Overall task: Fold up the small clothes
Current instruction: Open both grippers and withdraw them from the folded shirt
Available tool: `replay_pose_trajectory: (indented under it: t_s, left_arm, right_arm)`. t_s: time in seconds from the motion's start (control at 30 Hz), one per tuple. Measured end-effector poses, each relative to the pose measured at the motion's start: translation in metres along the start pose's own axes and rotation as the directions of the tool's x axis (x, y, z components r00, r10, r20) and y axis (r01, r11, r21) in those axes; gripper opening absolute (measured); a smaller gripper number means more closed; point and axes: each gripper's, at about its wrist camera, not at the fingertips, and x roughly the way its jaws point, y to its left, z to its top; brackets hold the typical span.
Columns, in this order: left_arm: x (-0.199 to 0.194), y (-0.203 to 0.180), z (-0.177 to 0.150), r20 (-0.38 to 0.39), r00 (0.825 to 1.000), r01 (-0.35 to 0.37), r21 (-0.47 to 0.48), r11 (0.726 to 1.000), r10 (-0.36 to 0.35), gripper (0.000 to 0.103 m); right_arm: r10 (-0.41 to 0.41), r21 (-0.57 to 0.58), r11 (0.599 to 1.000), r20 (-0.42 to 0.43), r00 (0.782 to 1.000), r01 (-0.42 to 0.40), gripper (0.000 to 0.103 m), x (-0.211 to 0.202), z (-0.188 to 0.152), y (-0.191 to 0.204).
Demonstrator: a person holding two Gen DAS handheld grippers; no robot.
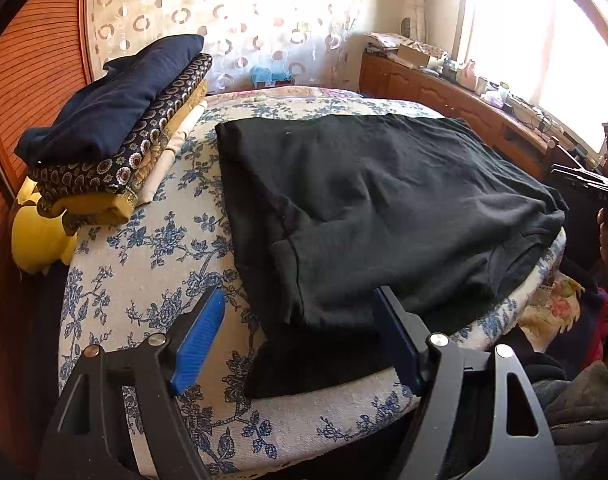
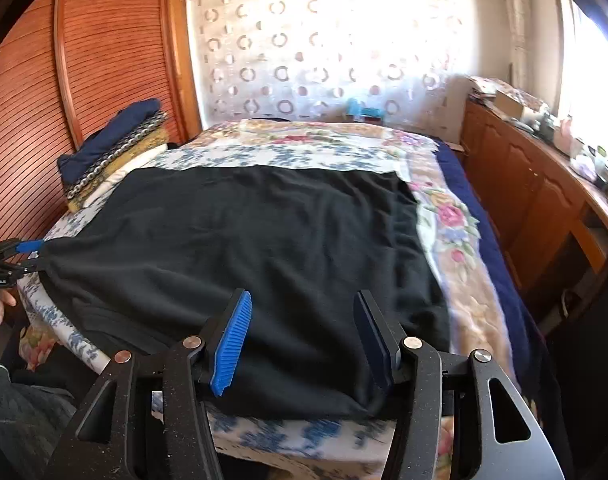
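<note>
A black garment (image 1: 384, 208) (image 2: 243, 248) lies spread flat on the bed's blue-flowered cover (image 1: 143, 272) (image 2: 279, 436), with one layer folded over another along the near edge. My left gripper (image 1: 299, 292) stands open at the garment's near left corner; the cloth lies between its blue pads, and they do not press on it. The right gripper (image 2: 304, 296) is open too, low over the garment's near edge, with nothing pinched. In the right wrist view the left gripper (image 2: 25, 254) shows at the cloth's far left corner. A hand holds the right gripper (image 1: 600, 196) at the left wrist view's right edge.
A stack of folded clothes (image 1: 115, 128) (image 2: 115, 144), navy on top, sits at the bed's left beside a wooden slatted door (image 2: 103, 60). A yellow cushion (image 1: 39, 236) lies under the stack. A cluttered wooden cabinet (image 1: 444, 96) (image 2: 524, 200) runs along the right.
</note>
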Motion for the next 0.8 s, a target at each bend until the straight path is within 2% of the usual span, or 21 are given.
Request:
replay_pose_trajectory:
  t_s: [0.27, 0.5, 0.63, 0.7, 0.8]
  left_arm:
    - [0.006, 0.008, -0.006, -0.005, 1.0, -0.006, -0.041, 0.999, 0.006, 0.077]
    - [0.002, 0.028, -0.011, 0.036, 0.999, 0.007, -0.143, 0.99, -0.002, 0.077]
    - [-0.002, 0.038, -0.012, 0.071, 0.997, 0.055, -0.206, 0.977, -0.041, 0.077]
    - [-0.003, 0.039, -0.013, 0.078, 0.996, 0.057, -0.213, 0.975, -0.042, 0.075]
    - [0.0, 0.038, -0.013, 0.068, 0.997, 0.056, -0.21, 0.976, -0.043, 0.065]
  right_arm:
    - [0.063, -0.057, 0.996, -0.015, 0.998, -0.064, 0.065, 0.04, 0.003, 0.035]
    - [0.098, -0.091, 0.99, -0.06, 0.993, -0.104, 0.066, 0.081, 0.003, 0.061]
    - [0.085, -0.122, 0.988, -0.084, 0.993, -0.095, 0.066, 0.102, 0.003, 0.073]
    - [0.075, -0.131, 0.988, -0.094, 0.993, -0.087, 0.066, 0.109, 0.001, 0.076]
    - [0.066, -0.133, 0.988, -0.101, 0.993, -0.079, 0.066, 0.119, 0.0, 0.079]
